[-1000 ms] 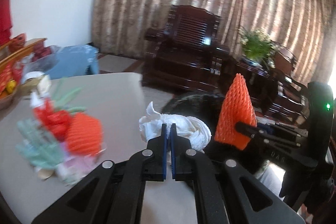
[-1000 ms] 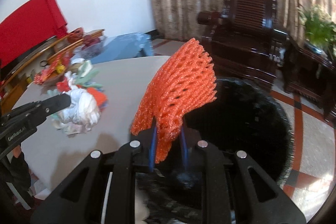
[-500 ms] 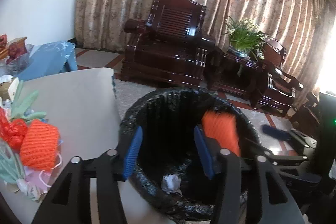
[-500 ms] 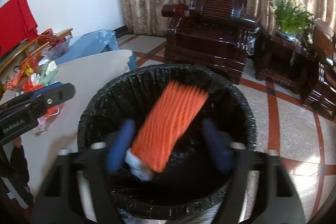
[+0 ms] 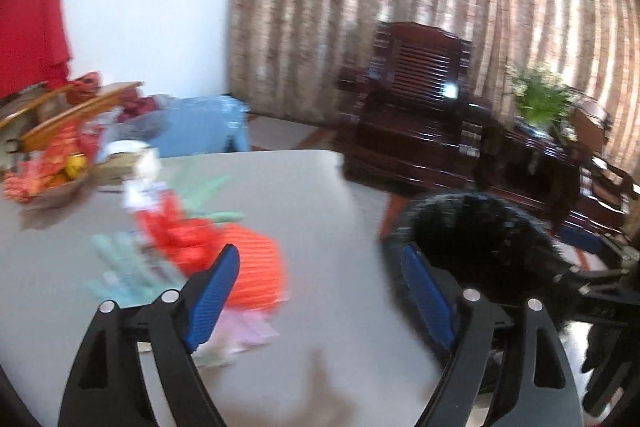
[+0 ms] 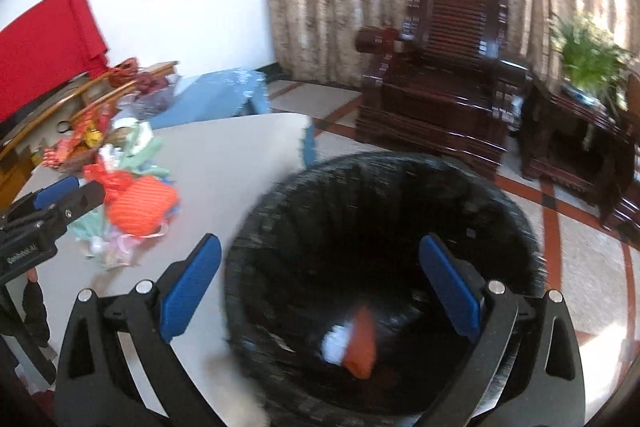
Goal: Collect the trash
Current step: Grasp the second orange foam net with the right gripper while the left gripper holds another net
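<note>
**Two pieces binned, the heap on the bench comes next**

While the black-lined bin (image 6: 384, 267) already holds an orange foam net (image 6: 362, 345) and a white wad (image 6: 335, 343) at its bottom, most of the trash is not yet collected: a heap (image 5: 192, 255) of wrappers lies on the grey bench (image 5: 320, 211), topped by a second orange net (image 5: 256, 267) with red crinkled plastic and pale green strips around it.

The left tongs (image 5: 320, 291) are spread wide and hold nothing. They look across the bench, and the heap lies just ahead and to their left, the orange net partly behind the left blue pad. The right tongs (image 6: 318, 291) are equally wide apart and empty, hanging over the mouth of the bin, which stands off the bench's edge on the right side.

The coming move turns on that layout: the heap is to the left of both tools and the bin to the right, so the left tongs are plainly the nearer to the trash, as the right wrist view confirms, showing them beside the heap. The orange net looks to lie with its longer side across the left tongs' line of sight, though motion blur makes this uncertain.

The only writing is small white lettering on the left tool's body, seen from the right wrist camera; it is too blurred to read with confidence.
</note>
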A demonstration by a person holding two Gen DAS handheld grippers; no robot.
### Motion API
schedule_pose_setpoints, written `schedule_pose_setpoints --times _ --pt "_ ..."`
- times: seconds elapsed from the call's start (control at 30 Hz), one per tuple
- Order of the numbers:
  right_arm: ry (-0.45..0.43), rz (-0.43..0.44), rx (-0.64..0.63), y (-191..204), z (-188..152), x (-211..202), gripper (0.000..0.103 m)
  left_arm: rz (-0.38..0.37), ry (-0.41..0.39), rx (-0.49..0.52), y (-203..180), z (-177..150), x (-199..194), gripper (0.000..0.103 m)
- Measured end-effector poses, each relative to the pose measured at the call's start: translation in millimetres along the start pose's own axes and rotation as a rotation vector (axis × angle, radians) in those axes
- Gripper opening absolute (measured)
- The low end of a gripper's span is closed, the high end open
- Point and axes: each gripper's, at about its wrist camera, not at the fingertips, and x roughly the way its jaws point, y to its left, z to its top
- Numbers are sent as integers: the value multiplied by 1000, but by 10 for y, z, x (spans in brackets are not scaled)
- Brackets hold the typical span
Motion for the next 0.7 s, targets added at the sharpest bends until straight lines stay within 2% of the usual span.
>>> schedule_pose_setpoints --times 0.23,0.37,0.7 --pt "3 130 -76 687 141 324 97 180 4 -79 774 -184 -143 81" --pt "0 171 -125 1003 153 504 97 237 2 -99 1003 -289 -170 81" --pt "62 231 -185 1581 116 1104 97 277 27 -136 1269 -372 9 81"
